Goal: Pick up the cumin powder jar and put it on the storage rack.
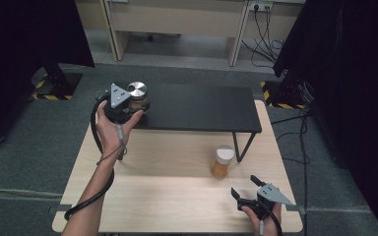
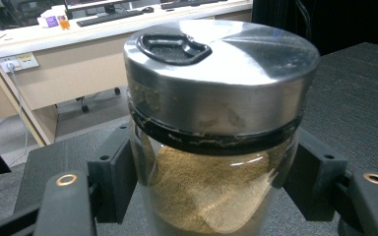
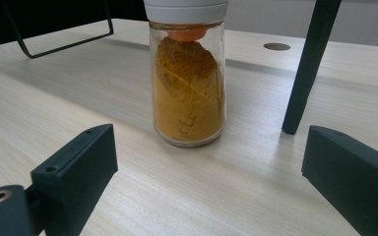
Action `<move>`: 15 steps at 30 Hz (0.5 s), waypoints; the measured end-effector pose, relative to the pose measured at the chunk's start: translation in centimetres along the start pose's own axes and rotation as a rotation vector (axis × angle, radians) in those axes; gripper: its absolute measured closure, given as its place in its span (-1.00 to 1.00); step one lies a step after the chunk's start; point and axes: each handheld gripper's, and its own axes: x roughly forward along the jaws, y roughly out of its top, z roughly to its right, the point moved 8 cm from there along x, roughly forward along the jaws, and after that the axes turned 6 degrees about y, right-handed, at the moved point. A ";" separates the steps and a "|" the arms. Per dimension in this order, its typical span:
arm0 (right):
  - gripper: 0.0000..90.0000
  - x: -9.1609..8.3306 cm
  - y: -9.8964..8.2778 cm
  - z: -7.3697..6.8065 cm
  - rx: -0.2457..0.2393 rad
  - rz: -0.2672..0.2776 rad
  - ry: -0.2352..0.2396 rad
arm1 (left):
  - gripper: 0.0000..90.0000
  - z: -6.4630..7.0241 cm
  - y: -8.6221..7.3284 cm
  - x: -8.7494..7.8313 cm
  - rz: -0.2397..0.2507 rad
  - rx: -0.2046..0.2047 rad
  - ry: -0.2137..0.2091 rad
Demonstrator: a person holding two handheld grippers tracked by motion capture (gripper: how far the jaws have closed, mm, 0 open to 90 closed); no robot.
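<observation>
Upright, steel-lidded jar (image 2: 211,147) (lid up) pinched by left gripper (image 2: 211,182), right gripper (image 3: 209,162) spread.

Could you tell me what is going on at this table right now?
A person works with two handheld grippers. The left gripper is shut on a steel-lidded spice jar over the black shelf. The right gripper is open, apart from a white-capped jar of orange powder standing on the wooden table.

Grey carpet floor (image 1: 24,147), beige desks (image 1: 177,19) behind, black curtains (image 1: 344,59) at both sides.
</observation>
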 end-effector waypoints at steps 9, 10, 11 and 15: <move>-0.85 0.0 0.0 0.0 -0.003 -0.001 0.000 | -0.34 -0.3 -0.3 0.1 0.006 -0.029 -0.005; -0.85 0.0 0.0 0.0 -0.003 0.000 -0.001 | -0.34 -0.3 -0.3 0.1 0.004 -0.032 -0.007; -0.85 0.0 0.0 0.0 -0.004 0.000 -0.001 | -0.34 -0.4 -0.2 0.1 0.000 -0.036 -0.008; -0.85 0.0 0.0 -0.1 -0.004 0.000 -0.001 | -0.36 -0.6 0.1 0.2 -0.027 -0.042 -0.005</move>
